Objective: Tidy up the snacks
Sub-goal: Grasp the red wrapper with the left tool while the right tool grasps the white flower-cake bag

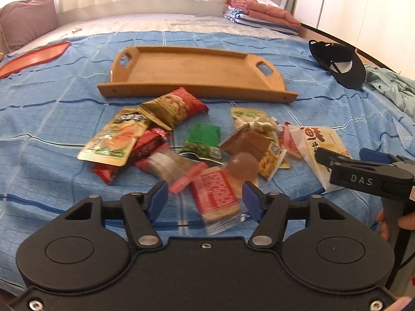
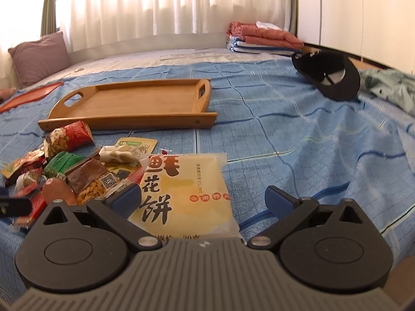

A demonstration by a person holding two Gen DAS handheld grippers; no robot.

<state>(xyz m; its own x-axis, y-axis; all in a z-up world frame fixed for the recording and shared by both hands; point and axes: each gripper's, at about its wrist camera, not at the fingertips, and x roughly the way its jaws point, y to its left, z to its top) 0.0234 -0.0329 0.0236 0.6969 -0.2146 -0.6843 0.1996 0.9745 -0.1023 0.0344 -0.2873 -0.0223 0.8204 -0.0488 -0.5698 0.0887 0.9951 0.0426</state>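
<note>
Two tongs — one tray

The right gripper hangs low over the blue checked bedspread with its blue-padded jaws spread wide. Between them lies a pale yellow flower-cake packet, flat on the cloth; whether the left pad touches its edge cannot be told. Just left of the packet sits a jumbled heap of snack packets. Beyond the packet rests a wooden tray, and far right of the tray a black cap.
</note>
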